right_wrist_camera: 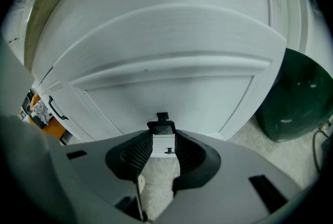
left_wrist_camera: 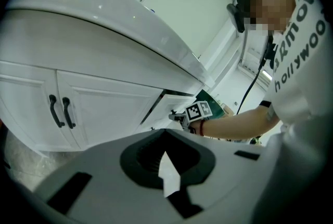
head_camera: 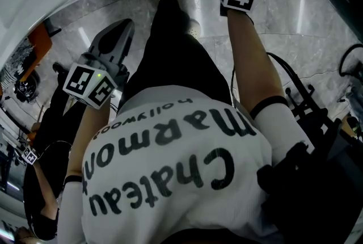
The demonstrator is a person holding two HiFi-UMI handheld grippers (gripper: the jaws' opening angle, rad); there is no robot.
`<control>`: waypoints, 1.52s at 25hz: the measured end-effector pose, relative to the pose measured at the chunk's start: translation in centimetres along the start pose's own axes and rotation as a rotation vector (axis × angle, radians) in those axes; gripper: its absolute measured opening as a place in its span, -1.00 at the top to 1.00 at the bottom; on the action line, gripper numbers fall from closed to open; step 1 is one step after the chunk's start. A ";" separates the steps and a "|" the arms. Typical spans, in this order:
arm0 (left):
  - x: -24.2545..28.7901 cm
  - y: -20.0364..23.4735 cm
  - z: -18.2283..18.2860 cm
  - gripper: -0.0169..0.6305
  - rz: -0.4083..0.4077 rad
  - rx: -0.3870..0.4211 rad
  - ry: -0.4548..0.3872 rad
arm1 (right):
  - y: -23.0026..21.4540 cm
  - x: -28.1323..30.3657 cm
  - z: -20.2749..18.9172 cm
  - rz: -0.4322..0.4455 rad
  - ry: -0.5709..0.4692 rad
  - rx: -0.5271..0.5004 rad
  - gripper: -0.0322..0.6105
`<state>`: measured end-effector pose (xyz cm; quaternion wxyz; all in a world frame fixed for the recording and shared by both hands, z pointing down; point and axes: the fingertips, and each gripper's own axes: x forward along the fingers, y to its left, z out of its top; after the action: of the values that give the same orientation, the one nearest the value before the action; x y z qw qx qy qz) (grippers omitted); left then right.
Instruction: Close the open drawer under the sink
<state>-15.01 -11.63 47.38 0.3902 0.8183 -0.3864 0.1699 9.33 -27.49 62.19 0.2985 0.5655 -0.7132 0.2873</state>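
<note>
The white drawer [left_wrist_camera: 174, 104] under the sink counter [left_wrist_camera: 125, 25] stands pulled out a little, with a dark gap on its left side. In the right gripper view its front panel [right_wrist_camera: 166, 61] fills the picture. The drawer's black handle [right_wrist_camera: 162, 126] sits right at the tips of my right gripper [right_wrist_camera: 163, 137]. The jaws stand apart, with floor showing between the pads. The left gripper view shows the right gripper [left_wrist_camera: 177, 117] reaching to the drawer front. My left gripper [left_wrist_camera: 165, 137] hangs back from the cabinet with its jaws together and nothing in them. It appears low on the left [head_camera: 122, 30] in the head view.
Two white cabinet doors with black pull handles [left_wrist_camera: 60, 111] are left of the drawer. A dark green bin [right_wrist_camera: 294, 95] stands on the marble floor [head_camera: 289, 16] to the drawer's right. Black cables and gear [head_camera: 309, 109] lie at my right, and an orange object [head_camera: 39, 41] at the left.
</note>
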 end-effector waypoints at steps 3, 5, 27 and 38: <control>-0.1 0.4 0.1 0.92 0.007 -0.002 -0.004 | 0.0 0.2 0.2 -0.004 -0.012 0.019 0.47; -0.1 0.5 0.0 0.92 0.008 -0.003 -0.003 | 0.0 0.4 0.4 -0.011 -0.021 0.025 0.47; -0.2 1.7 0.0 0.92 0.022 -0.021 0.008 | -0.1 1.5 1.3 -0.016 -0.054 0.098 0.46; 0.0 1.7 -0.4 0.92 0.026 -0.010 0.029 | -0.3 2.7 1.8 -0.009 -0.016 0.084 0.46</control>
<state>-16.34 -12.01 48.51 0.3976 0.8087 -0.3922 0.1847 8.99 -30.61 63.07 0.2701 0.5828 -0.7004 0.3112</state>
